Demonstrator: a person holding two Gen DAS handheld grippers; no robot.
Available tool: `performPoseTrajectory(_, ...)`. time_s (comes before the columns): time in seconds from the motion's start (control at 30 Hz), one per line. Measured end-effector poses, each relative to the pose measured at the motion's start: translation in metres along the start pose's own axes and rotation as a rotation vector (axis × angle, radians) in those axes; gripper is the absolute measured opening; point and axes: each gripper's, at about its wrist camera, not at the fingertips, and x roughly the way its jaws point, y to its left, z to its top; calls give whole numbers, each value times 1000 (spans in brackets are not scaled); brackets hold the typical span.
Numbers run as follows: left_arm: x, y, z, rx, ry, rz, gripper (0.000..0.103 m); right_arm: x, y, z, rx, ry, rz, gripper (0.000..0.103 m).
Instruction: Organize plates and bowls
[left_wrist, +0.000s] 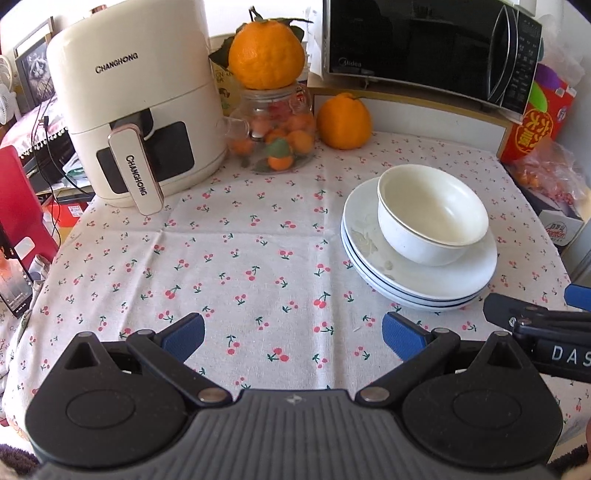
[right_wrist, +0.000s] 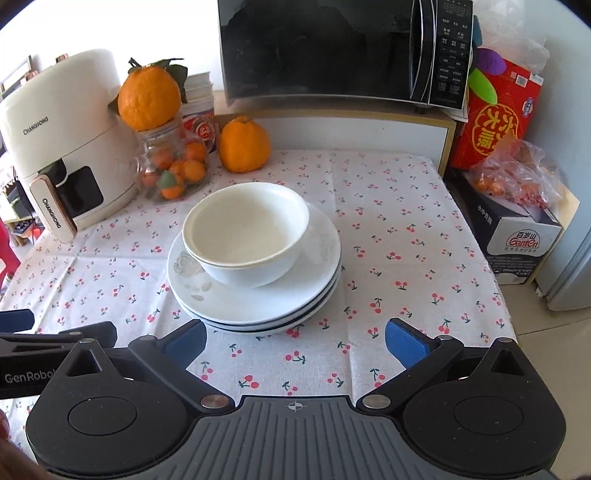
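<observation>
A stack of white plates with blue rims lies on the cherry-print tablecloth. White bowls sit nested on top of the stack. My left gripper is open and empty, above the cloth to the left of the plates. My right gripper is open and empty, just in front of the stack. The right gripper's fingers show at the right edge of the left wrist view, next to the plates. The left gripper's fingers show at the left of the right wrist view.
A cream air fryer stands at the back left. A glass jar of small oranges carries a large orange, with another orange beside it. A microwave stands at the back. Boxes line the right edge.
</observation>
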Motion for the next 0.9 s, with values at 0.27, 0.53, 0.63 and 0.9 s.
performPoseTrajectory(0.27, 6, 2, 3, 11, 11, -16, 103, 5, 0, 2, 16, 7, 8, 103)
performPoseTrajectory(0.53, 4, 2, 5, 14, -8, -43, 103, 1, -3, 2, 32, -6, 1, 103)
performPoseTrajectory(0.63, 4, 1, 6, 17, -9, -42, 103, 2, -5, 2, 35, 0, -2, 103)
performPoseTrajectory(0.9, 3, 1, 6, 17, -9, -43, 103, 2, -8, 1, 40, 5, -9, 103)
